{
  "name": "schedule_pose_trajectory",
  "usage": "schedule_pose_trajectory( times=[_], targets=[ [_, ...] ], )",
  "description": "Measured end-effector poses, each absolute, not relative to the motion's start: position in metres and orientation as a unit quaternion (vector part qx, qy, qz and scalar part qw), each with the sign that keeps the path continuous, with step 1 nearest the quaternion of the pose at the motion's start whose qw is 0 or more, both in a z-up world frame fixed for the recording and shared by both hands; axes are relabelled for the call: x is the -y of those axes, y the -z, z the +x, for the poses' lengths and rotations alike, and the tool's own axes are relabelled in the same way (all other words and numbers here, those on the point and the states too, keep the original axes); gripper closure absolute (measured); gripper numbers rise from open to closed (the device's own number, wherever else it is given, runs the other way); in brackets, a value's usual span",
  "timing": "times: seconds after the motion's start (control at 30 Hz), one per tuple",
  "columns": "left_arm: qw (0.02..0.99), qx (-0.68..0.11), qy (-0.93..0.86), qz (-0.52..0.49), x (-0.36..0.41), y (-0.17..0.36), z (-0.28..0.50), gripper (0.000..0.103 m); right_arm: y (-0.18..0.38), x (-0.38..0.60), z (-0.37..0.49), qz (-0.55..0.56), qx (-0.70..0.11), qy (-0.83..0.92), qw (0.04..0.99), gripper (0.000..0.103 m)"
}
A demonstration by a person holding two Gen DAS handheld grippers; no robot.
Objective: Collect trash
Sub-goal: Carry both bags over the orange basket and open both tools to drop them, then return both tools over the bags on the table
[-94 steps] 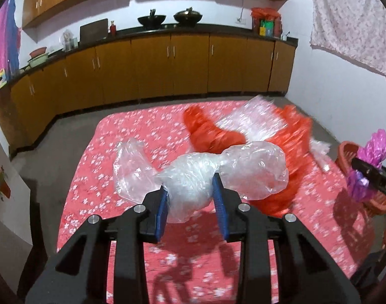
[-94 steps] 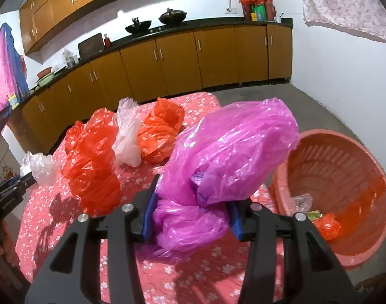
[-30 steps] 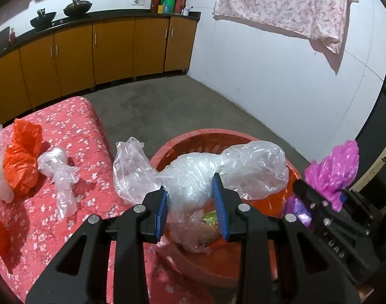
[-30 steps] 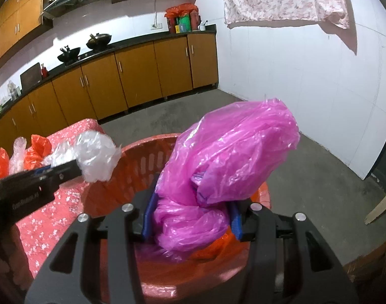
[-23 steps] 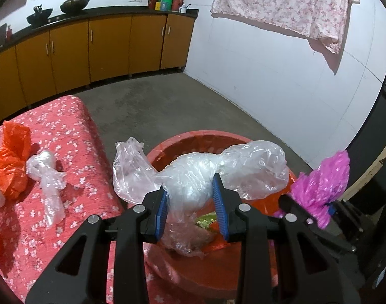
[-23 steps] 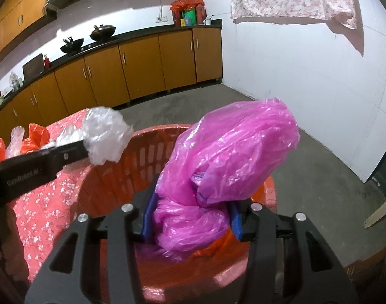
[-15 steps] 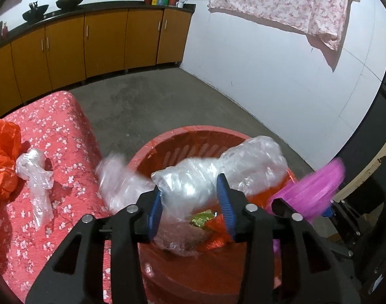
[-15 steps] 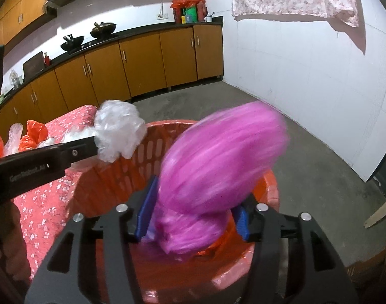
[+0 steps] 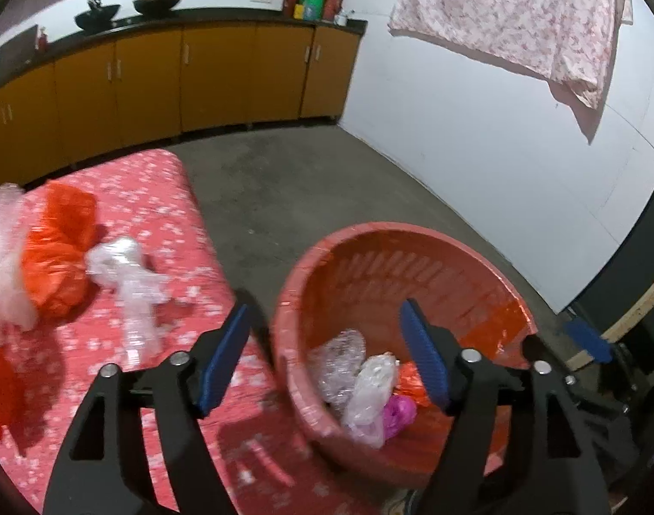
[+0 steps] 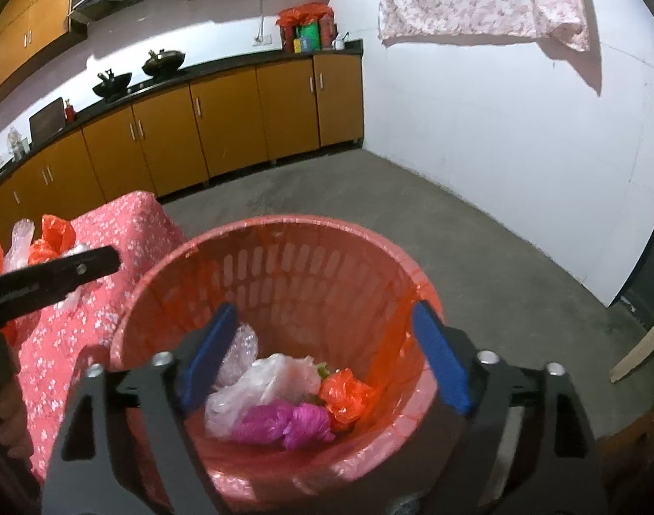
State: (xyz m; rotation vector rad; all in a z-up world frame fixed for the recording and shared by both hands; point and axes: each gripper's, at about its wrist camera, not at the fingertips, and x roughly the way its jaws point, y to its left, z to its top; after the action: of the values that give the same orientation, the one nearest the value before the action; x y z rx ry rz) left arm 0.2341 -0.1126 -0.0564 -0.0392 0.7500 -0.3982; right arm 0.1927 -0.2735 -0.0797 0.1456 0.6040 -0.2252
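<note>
Hovering both grippers over the red basket (image 10: 327,257), we have our left gripper (image 9: 327,360) and our right gripper (image 10: 327,356) spread wide with nothing between the jaws; both have just been opening, and the bags they carried now lie inside the basket. The pink bag (image 10: 280,422) rests at the bottom beside the whitish clear bag (image 10: 267,386), with an orange bag (image 10: 348,395) and a bubbly clear wad (image 10: 241,352) around them.

What could go wrong, we judge, is on the return trip: the left gripper hangs across the basket's near rim, right where it meets the desk (image 9: 155,197) edge, so a careless swing back could clip the rim and tip the light basket. The thin film could also cling to a pad and get dragged out again.

Counting: one basket, with four bags we can tell apart in it. On the floral cloth of the desk we make out one orange bag (image 9: 56,244), one small clear bag (image 9: 125,274) and one clear bag at the far left (image 9: 3,266), with more red at the edge, too cut off to count.
</note>
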Motion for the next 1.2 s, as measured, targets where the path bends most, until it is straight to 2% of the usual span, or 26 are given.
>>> schedule_pose_trajectory(
  times=[0.07, 0.13, 0.23, 0.63, 0.97, 1.07, 1.17, 1.2],
  targets=[
    [0.918, -0.352, 0.183, -0.017, 0.100, 0.050, 0.227, 0.022, 0.073, 0.270, 0.189, 0.070, -0.282, 0.120, 0.949, 0.004],
    [0.925, -0.339, 0.169, -0.016, 0.085, 0.045, 0.219, 0.015, 0.066, 0.263, 0.187, 0.068, -0.271, 0.125, 0.952, 0.004],
    [0.934, -0.324, 0.147, -0.020, 0.060, 0.036, 0.207, 0.011, 0.059, 0.251, 0.189, 0.071, -0.270, 0.118, 0.953, 0.004],
    [0.971, -0.240, -0.016, -0.006, -0.057, 0.018, 0.160, 0.005, 0.049, 0.157, 0.200, 0.062, -0.274, 0.034, 0.959, 0.004],
    [0.957, -0.284, -0.060, 0.009, -0.092, 0.056, 0.194, 0.005, 0.049, 0.095, 0.207, 0.038, -0.287, -0.017, 0.957, 0.004],
    [0.954, -0.295, -0.056, 0.004, -0.095, 0.062, 0.202, 0.014, 0.049, 0.089, 0.209, 0.035, -0.289, -0.023, 0.956, 0.004],
    [0.951, -0.305, -0.043, -0.006, -0.097, 0.066, 0.208, 0.030, 0.052, 0.084, 0.211, 0.030, -0.293, -0.027, 0.955, 0.004],
    [0.951, -0.306, -0.039, -0.008, -0.098, 0.067, 0.209, 0.040, 0.053, 0.082, 0.212, 0.029, -0.295, -0.027, 0.955, 0.004]
  ],
)
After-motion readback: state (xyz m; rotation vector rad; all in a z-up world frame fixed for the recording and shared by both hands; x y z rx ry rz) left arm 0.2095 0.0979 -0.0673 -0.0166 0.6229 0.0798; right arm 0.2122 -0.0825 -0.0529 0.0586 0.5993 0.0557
